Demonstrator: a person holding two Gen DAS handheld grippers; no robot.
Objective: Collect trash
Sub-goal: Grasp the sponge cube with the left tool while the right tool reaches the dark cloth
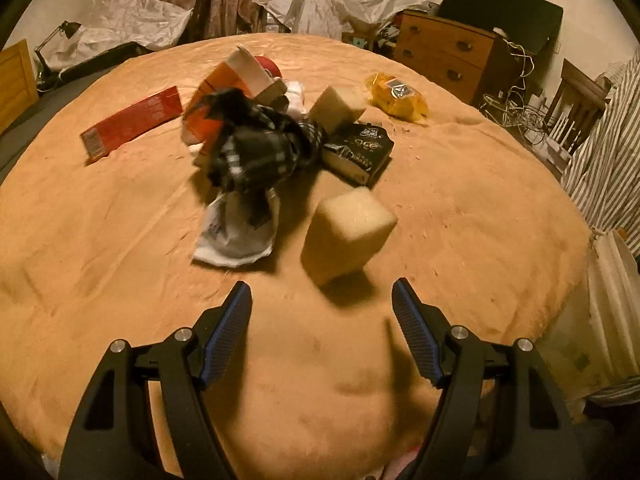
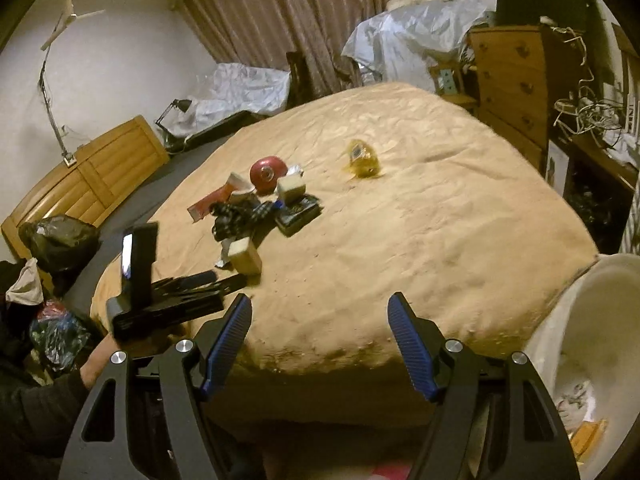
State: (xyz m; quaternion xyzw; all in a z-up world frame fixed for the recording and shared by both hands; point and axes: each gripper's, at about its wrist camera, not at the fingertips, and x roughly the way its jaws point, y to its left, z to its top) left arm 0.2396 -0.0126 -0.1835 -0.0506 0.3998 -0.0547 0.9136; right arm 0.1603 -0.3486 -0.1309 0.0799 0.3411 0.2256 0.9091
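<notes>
A pile of trash lies on the tan bed cover (image 1: 460,208). Nearest me is a yellow foam block (image 1: 347,236), just beyond my open, empty left gripper (image 1: 322,292). Behind it lie a white wrapper (image 1: 236,232), a black checked cloth (image 1: 260,148), a black packet (image 1: 358,152), a second foam block (image 1: 336,108), a red flat box (image 1: 132,120), an orange cup (image 1: 236,76) and a yellow bag (image 1: 398,96). My right gripper (image 2: 320,304) is open and empty at the bed's near edge, far from the pile (image 2: 260,204). The left gripper (image 2: 192,284) shows there too, close to the foam block (image 2: 245,258).
A white bin (image 2: 560,328) with some trash inside stands at the bed's right near corner. A wooden dresser (image 1: 444,56) and tangled cables (image 1: 516,108) are at the far right. Black bags (image 2: 60,240) sit on the floor at left.
</notes>
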